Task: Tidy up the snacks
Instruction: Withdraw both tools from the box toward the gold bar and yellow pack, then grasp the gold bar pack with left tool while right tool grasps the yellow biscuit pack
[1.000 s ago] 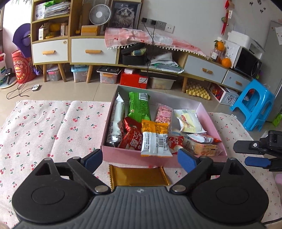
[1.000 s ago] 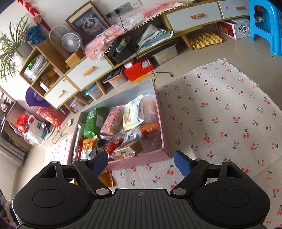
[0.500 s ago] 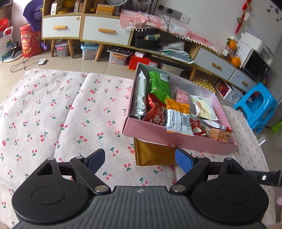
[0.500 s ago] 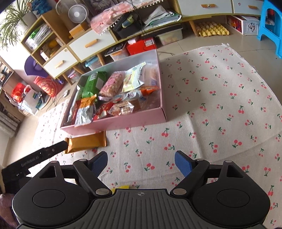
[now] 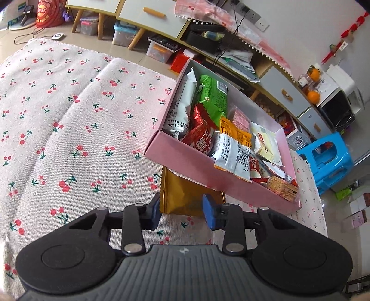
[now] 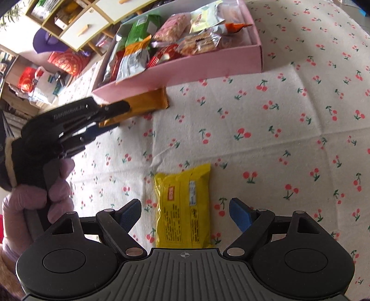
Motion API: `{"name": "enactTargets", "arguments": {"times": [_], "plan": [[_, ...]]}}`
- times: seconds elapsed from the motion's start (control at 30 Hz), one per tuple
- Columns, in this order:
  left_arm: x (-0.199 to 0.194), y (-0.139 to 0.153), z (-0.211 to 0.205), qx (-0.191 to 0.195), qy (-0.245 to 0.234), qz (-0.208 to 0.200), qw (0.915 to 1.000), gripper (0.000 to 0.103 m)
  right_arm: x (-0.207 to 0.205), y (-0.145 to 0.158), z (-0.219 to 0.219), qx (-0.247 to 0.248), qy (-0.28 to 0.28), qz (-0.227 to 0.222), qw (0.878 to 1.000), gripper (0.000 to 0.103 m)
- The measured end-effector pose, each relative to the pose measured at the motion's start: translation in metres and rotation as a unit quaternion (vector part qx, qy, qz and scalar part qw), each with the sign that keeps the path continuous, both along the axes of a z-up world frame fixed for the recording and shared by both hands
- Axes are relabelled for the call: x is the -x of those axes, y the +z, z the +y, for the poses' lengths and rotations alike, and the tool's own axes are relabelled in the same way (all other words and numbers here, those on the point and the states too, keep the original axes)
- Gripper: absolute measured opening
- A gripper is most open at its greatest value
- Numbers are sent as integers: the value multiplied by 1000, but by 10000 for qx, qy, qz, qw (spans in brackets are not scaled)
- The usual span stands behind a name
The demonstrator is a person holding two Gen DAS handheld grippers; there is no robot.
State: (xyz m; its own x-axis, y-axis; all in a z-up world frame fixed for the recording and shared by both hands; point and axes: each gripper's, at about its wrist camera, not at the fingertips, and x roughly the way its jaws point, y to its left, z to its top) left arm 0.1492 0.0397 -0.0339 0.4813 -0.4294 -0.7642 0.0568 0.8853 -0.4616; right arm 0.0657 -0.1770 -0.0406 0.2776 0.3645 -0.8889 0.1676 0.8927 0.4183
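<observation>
A pink box (image 5: 233, 185) full of snack packets sits on the cherry-print cloth (image 5: 69, 120); it also shows in the right wrist view (image 6: 185, 67). A gold packet (image 5: 185, 196) lies against the box's near wall. My left gripper (image 5: 182, 213) has its jaws partly closed around the packet's near end, touching or nearly touching it; the right wrist view (image 6: 108, 118) shows its fingers at the gold packet (image 6: 148, 103). My right gripper (image 6: 185, 214) is open, straddling a yellow packet (image 6: 183, 208) lying flat on the cloth.
Low cabinets (image 5: 143, 16), storage bins and a cloth-draped shelf stand beyond the cloth. A blue stool (image 5: 328, 157) is at the right. A gloved hand (image 6: 34, 199) holds the left gripper.
My left gripper moved forward and down to the gold packet and its jaws narrowed. My right gripper dropped lower over the cloth, bringing the yellow packet between its open jaws.
</observation>
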Motion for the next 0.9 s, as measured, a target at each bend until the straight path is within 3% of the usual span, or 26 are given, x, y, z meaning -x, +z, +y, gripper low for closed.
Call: {"name": "enactTargets", "arguments": {"times": [0.1,0.17,0.27,0.63,0.9], "plan": [[2,0,3,105,104,41,9999,25,5,3,20,430,312,-164,9985,82],[4,2,7,237,162,47,9996,21,7,5,29,692,489,-304,9959,63],[10,7,12,354,247,84,9990,17,8,7,32,851,597,-415,9937,50],[43,7,36,532,154,498,9972,17,9,9,0,979,160,-497,9938,49],[68,-1,43,348,-241,643,9970,21,6,7,-19,1097,-126,-536,9924,50]]}}
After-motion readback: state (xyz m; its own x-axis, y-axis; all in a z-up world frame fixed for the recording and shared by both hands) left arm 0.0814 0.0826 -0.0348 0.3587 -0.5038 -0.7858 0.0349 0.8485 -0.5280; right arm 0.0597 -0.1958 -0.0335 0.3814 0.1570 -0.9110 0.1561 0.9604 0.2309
